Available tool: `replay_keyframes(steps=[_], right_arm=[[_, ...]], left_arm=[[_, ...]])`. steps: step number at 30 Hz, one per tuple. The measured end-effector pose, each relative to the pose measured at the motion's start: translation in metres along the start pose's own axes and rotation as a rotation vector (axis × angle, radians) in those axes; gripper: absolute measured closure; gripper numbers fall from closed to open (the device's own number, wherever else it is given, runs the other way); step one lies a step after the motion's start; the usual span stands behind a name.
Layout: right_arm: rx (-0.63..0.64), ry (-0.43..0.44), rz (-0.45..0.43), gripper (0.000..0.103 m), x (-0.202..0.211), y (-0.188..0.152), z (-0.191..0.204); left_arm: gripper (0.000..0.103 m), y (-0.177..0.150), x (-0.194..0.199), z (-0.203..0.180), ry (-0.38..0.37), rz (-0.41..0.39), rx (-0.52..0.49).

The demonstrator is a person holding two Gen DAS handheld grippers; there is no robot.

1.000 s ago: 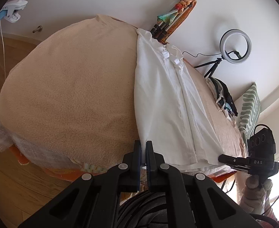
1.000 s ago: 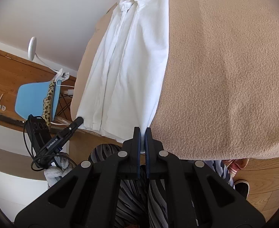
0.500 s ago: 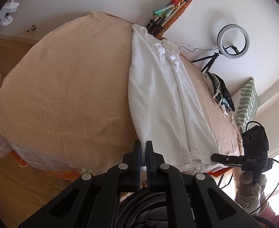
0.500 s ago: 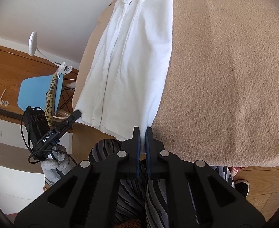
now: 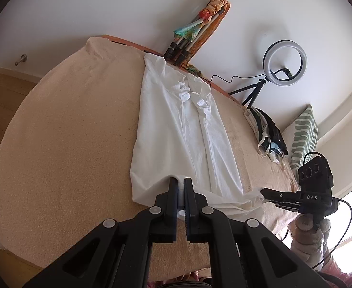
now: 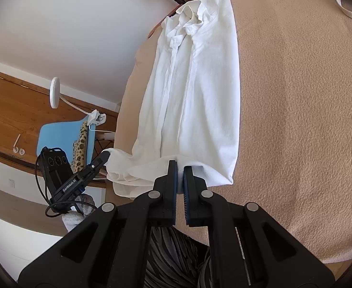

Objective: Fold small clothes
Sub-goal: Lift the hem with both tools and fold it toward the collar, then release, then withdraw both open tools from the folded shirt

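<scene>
Hem of the white cotton button-front shirt (image 5: 185,132), previously hanging at the near edge of the beige towelling-covered surface (image 5: 63,144), now raised and carried forward. Left gripper (image 5: 181,184) and right gripper (image 6: 180,171) each have fingers pinching a hem corner: bottom-to-collar fold begun.

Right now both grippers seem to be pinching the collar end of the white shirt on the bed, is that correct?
Not quite: the left gripper and the right gripper pinch the hem end of the shirt; the collar lies at the far end of the bed, as both wrist views show.
</scene>
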State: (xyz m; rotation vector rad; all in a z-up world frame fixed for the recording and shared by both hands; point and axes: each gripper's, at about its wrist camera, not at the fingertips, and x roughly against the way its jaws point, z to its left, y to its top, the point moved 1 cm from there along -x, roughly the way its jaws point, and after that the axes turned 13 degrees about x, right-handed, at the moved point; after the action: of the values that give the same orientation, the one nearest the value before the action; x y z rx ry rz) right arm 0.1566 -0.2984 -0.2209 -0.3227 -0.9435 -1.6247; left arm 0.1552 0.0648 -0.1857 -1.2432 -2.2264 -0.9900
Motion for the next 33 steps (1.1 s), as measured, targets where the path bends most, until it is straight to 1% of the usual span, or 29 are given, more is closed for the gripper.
replay_keyframes(steps=[4, 8, 12, 17, 18, 19, 20, 21, 22, 24, 25, 26, 28, 30, 33], right_arm=[[-0.016, -0.043, -0.008, 0.097, -0.008, 0.024, -0.011], [-0.039, -0.071, -0.020, 0.097, -0.009, 0.047, -0.029], [-0.048, -0.102, -0.005, 0.097, -0.019, 0.061, -0.041], [-0.049, -0.128, 0.019, 0.097, -0.031, 0.068, -0.049], [-0.051, -0.135, 0.019, 0.097, -0.033, 0.070, -0.050], [-0.053, -0.141, 0.019, 0.097, -0.034, 0.072, -0.051], [-0.050, -0.142, 0.018, 0.097, -0.034, 0.073, -0.050], [-0.047, -0.148, 0.017, 0.094, -0.032, 0.075, -0.050], [-0.041, -0.162, 0.020, 0.087, -0.029, 0.075, -0.049], [-0.001, -0.175, -0.010, 0.079, -0.019, 0.076, -0.043], [0.034, -0.182, -0.024, 0.079, -0.014, 0.076, -0.037], [0.074, -0.184, -0.031, 0.079, -0.010, 0.074, -0.030], [0.144, -0.177, -0.027, 0.079, -0.005, 0.067, -0.017], [0.190, -0.146, 0.002, 0.079, -0.008, 0.057, -0.007], [0.244, -0.121, 0.053, 0.079, -0.024, 0.046, 0.001]], left_arm=[[0.102, 0.026, -0.020, -0.001, 0.011, -0.005, 0.003], [0.102, 0.049, -0.043, 0.005, 0.034, 0.002, 0.015], [0.102, 0.060, -0.063, 0.009, 0.062, 0.013, 0.006], [0.101, 0.067, -0.076, 0.015, 0.082, 0.022, 0.002], [0.100, 0.068, -0.077, 0.016, 0.085, 0.021, 0.000], [0.093, 0.070, -0.078, 0.016, 0.099, 0.017, -0.004], [0.088, 0.071, -0.077, 0.015, 0.113, 0.009, -0.007], [0.083, 0.073, -0.073, 0.015, 0.113, -0.004, -0.011], [0.083, 0.073, -0.068, 0.015, 0.111, -0.019, -0.018], [0.083, 0.072, -0.056, 0.013, 0.089, -0.033, -0.038], [0.083, 0.070, -0.051, 0.011, 0.084, -0.033, -0.059], [0.083, 0.066, -0.047, 0.008, 0.077, -0.026, -0.082], [0.083, 0.056, -0.042, 0.004, 0.058, 0.017, -0.123], [0.083, 0.043, -0.046, 0.000, 0.071, 0.066, -0.167], [0.083, 0.026, -0.061, -0.002, 0.100, 0.139, -0.212]])
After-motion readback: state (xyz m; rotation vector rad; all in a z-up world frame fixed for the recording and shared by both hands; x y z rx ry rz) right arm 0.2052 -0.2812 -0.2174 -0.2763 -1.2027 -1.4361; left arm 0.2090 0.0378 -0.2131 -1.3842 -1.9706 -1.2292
